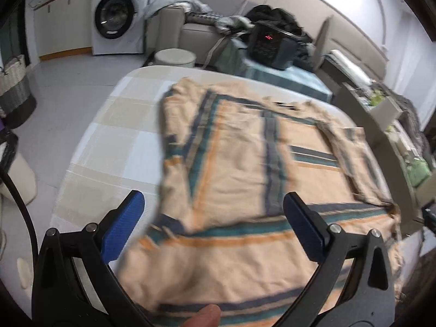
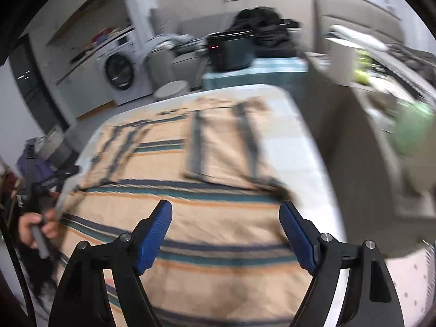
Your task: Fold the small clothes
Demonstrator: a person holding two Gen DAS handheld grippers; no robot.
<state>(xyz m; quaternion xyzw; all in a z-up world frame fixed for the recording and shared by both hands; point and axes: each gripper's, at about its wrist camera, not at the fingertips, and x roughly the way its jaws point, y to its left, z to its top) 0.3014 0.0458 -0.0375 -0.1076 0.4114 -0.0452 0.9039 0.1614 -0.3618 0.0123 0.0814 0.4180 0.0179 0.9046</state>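
A peach shirt (image 1: 245,169) with navy, teal and orange stripes lies spread over a table (image 1: 117,141) covered in a pale checked cloth of white, cream and grey squares; it takes up most of the top, with bare cloth showing along the left side in the left wrist view and along the right edge in the right wrist view. Both sleeves are folded in over the body, and the near hem reaches the near edge. The left gripper (image 1: 214,207) hangs above the near part of the shirt with its blue-padded jaws spread wide and nothing between them. The right gripper (image 2: 225,212) also hovers over the near stripes, jaws wide apart and holding nothing; that view is smeared by motion. At its left edge a hand (image 2: 35,229) grips a dark handle. Beyond the far end of the table stands a lower table with a teal cover (image 1: 286,79), and on it a black appliance (image 1: 272,45) with a small red display. Behind that sits a beige sofa (image 1: 190,27) heaped with grey and dark clothes. A white washer (image 1: 120,16) stands far left under a counter, a round white stool (image 1: 174,57) is on the pale floor before it, and a woven basket (image 1: 13,87) stands at the left. A cluttered shelf (image 1: 387,114) with green items runs down the right.
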